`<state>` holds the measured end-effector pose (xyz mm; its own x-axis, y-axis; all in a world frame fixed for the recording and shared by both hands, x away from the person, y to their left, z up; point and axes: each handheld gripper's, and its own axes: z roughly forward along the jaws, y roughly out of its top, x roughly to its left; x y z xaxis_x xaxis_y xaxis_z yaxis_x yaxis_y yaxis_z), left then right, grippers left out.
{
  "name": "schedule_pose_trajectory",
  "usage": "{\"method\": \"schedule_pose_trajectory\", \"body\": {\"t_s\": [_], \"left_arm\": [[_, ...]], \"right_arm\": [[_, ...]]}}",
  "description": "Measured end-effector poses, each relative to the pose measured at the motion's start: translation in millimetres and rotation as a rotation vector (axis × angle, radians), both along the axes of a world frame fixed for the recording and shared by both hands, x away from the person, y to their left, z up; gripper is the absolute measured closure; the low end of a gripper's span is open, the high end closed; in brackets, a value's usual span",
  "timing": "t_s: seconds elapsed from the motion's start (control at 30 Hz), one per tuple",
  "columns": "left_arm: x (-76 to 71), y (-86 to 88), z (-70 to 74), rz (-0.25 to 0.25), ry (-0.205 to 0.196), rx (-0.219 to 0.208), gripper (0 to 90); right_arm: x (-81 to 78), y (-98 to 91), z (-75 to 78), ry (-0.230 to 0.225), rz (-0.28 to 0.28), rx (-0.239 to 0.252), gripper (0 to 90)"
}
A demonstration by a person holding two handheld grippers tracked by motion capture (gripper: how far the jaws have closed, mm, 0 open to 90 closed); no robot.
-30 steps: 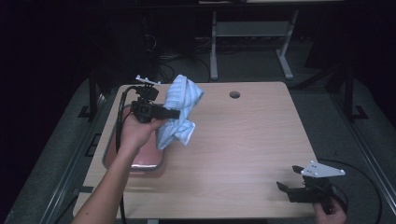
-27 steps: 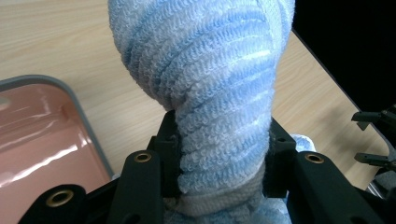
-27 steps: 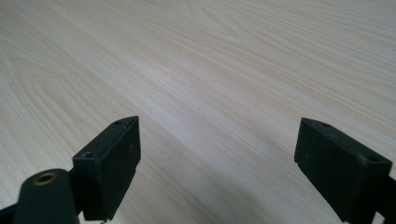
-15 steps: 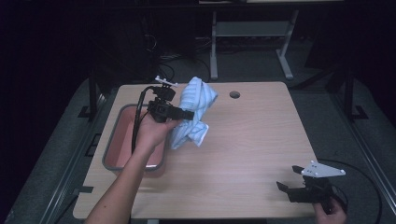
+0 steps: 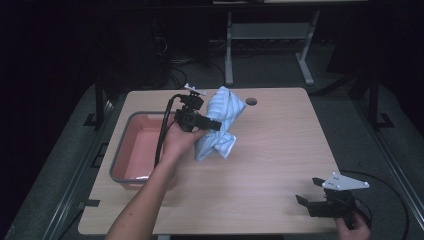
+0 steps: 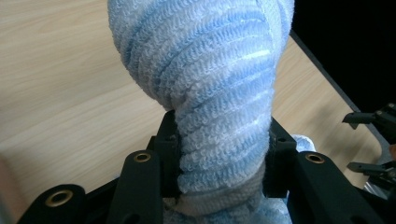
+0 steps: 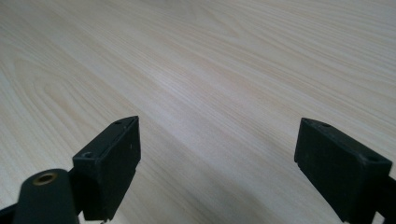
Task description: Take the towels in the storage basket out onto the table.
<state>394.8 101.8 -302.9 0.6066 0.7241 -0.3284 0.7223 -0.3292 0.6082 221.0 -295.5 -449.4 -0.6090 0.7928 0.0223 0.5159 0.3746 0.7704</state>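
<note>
A light blue striped towel (image 5: 220,125) hangs bunched over the middle of the wooden table (image 5: 280,150), its lower end near the tabletop. My left gripper (image 5: 216,125) is shut on it from the left, held by a hand. In the left gripper view the towel (image 6: 219,93) is squeezed between both black jaws and my left gripper (image 6: 222,163) pinches its twisted middle. My right gripper (image 5: 306,192) rests at the table's front right corner. In the right gripper view my right gripper (image 7: 217,154) stands open over bare wood, nothing between its jaws.
A pink tub with a grey rim (image 5: 122,150) sits at the table's left side, just left of the hand. A round cable hole (image 5: 251,101) lies at the back of the table. Dark floor and a metal stand (image 5: 265,35) lie beyond.
My left gripper has carried the towel rightward, away from over the pink tub toward the table's middle, and slightly lower. The right gripper has stayed in place.
</note>
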Motion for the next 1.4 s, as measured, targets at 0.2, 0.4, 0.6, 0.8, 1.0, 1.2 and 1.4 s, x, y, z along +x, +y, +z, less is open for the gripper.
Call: {"method": "schedule_pose_trajectory", "body": {"t_s": [0.2,0.4,0.6,0.8,1.0,1.2,1.4], "left_arm": [[0.7,-14.4,-7.0,-0.03,0.016,0.002,58.6],[8.3,-26.5,-17.4,-0.034,0.03,-0.002,58.6],[13.4,-34.0,-25.9,-0.048,0.038,0.0,58.6],[19.7,-41.7,-36.3,-0.032,0.049,-0.014,58.6],[23.7,-48.0,-44.1,-0.041,0.058,0.002,58.5],[27.1,-56.5,-52.3,-0.044,0.071,0.005,58.5],[29.6,-64.2,-58.5,-0.05,0.081,0.006,58.5]], "right_arm": [[0.6,0.3,-0.4,0.001,0.006,-0.001,13.9],[0.8,0.2,-1.3,0.003,0.007,0.009,13.9],[1.5,0.3,-1.8,0.005,0.01,0.007,13.9],[0.0,-1.7,-2.0,0.005,0.003,0.007,13.9],[0.4,-1.6,-2.0,0.005,-0.002,0.004,13.9],[0.9,-0.3,-2.4,0.01,-0.001,-0.002,13.9],[1.7,-1.5,-3.2,0.014,-0.002,0.001,13.9]]}}
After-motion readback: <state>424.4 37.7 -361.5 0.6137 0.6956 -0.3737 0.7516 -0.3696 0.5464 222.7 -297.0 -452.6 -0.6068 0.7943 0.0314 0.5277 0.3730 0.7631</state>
